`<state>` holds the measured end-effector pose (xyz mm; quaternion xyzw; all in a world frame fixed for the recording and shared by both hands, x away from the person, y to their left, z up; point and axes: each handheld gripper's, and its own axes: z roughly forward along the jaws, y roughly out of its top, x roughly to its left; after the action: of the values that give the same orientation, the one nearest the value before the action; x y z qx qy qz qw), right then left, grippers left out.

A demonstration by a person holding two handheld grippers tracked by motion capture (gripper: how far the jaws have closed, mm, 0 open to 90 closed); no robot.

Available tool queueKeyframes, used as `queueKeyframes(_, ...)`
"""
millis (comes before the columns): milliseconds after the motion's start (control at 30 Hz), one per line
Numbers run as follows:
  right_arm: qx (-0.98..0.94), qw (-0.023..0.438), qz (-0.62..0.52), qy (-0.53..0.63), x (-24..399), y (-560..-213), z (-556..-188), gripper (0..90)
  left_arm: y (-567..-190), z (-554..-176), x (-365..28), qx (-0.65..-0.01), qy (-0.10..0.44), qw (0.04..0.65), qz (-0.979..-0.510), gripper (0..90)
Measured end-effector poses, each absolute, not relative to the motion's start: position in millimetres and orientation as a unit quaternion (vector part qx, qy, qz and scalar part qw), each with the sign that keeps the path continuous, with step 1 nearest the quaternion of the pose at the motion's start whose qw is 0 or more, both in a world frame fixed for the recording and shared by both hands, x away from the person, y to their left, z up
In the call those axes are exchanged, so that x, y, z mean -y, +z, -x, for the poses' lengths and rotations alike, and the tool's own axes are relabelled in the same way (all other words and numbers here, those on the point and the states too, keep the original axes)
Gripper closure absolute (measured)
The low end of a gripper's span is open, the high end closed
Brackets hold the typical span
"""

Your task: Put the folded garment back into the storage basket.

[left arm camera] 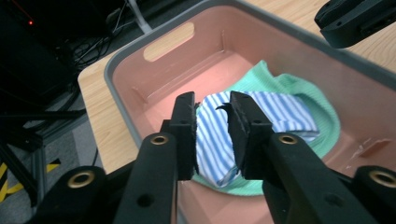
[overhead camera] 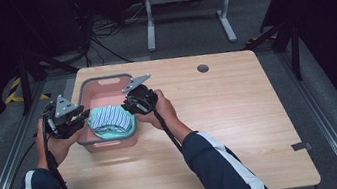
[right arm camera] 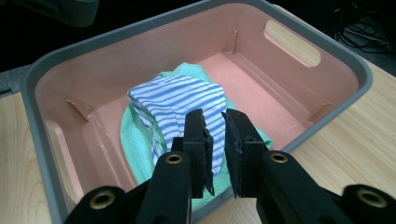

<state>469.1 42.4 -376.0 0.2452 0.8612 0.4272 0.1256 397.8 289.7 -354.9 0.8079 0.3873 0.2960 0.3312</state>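
My 2 hand-held grippers sit at opposite sides of the pink bin (overhead camera: 111, 142) on the worktop (overhead camera: 240, 114). The striped cloth (overhead camera: 108, 118) lies folded in the bin's near half, on top of a green cloth (overhead camera: 126, 129). My left hand-held gripper (left arm camera: 212, 133) is at the bin's left rim and my right hand-held gripper (right arm camera: 215, 151) at its right rim, both pointing inward and down, so the striped cloth lies between them, about equally near each. Its long axis runs roughly from 1 gripper to the other. Left jaws: slightly parted, released, cloth seen in the gap below them, pads not pressing it as far as I can tell. Right jaws: also slightly parted, holding nothing, cloth just beyond the tips. Striped cloth: blue and white stripes, soft, bunched fold, edges uneven. Green cloth: mint, waffle texture, mostly covered.
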Motion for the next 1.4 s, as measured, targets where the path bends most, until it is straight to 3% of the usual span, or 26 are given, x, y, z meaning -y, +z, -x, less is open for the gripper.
queueKeyframes(867,-0.865,0.180,-0.236,0.404,28,-351,-440,56.2,-342,-358,-230,-0.341,0.287,0.391,-0.805,35.1)
queueKeyframes(1400,-0.879,0.218,-0.218,0.363,74,-344,-421,47.3,-358,-344,-200,-0.316,0.274,0.388,-0.821,28.8)
